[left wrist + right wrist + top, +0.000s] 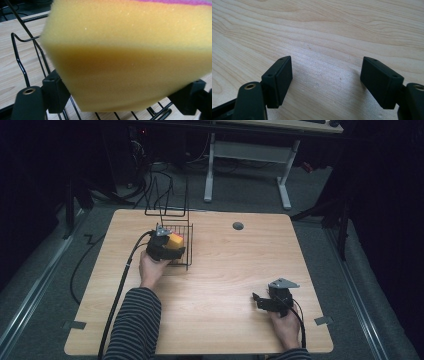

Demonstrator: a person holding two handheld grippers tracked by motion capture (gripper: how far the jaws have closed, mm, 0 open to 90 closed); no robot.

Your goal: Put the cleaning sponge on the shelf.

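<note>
The left hand-held gripper (167,246) sits at the near left edge of a black wire basket (184,251) on the wooden worktop (225,270), with a yellow sponge (175,240) at its tip, over the basket. Behind it, beyond the basket, a black wire rack (167,200) stands upright at the worktop's far edge. A black cable (122,280) trails back from it past a striped sleeve (135,325). Well to its right, nearer the person, the right hand-held gripper (262,301) rests low over bare wood, pointing left, jaws slightly apart.
</note>
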